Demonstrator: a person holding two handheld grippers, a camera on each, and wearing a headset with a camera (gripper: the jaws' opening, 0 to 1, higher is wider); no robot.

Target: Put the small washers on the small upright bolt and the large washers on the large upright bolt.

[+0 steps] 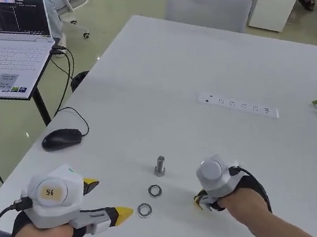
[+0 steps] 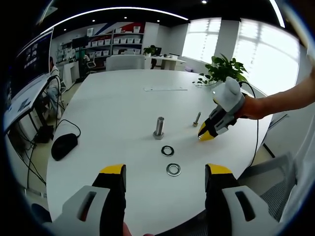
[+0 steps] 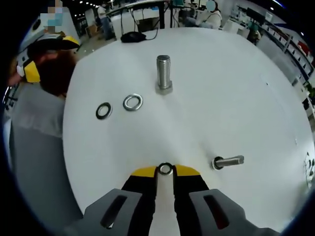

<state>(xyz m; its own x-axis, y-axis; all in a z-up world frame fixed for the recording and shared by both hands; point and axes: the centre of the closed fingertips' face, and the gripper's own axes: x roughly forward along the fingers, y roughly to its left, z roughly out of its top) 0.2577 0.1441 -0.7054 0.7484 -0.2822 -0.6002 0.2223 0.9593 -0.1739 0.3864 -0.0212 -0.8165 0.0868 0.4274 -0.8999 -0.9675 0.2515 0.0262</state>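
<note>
My grey-white left gripper point(image 1: 107, 198) and right gripper point(image 3: 166, 170) have black jaws with yellow tips. The small round metal washer point(image 3: 165, 164), 2 larger metal washers point(image 3: 125, 103) and upright steel bolt point(image 3: 164, 73) are silver; the flat table point(image 3: 236, 108) is white.

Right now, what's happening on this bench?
A person is working two handheld tools. The right tool is shut on a small washer, near the small bolt. The left tool is open and empty, over the table. Two large washers lie flat beside the large upright bolt, whose shaft is bare.
</note>
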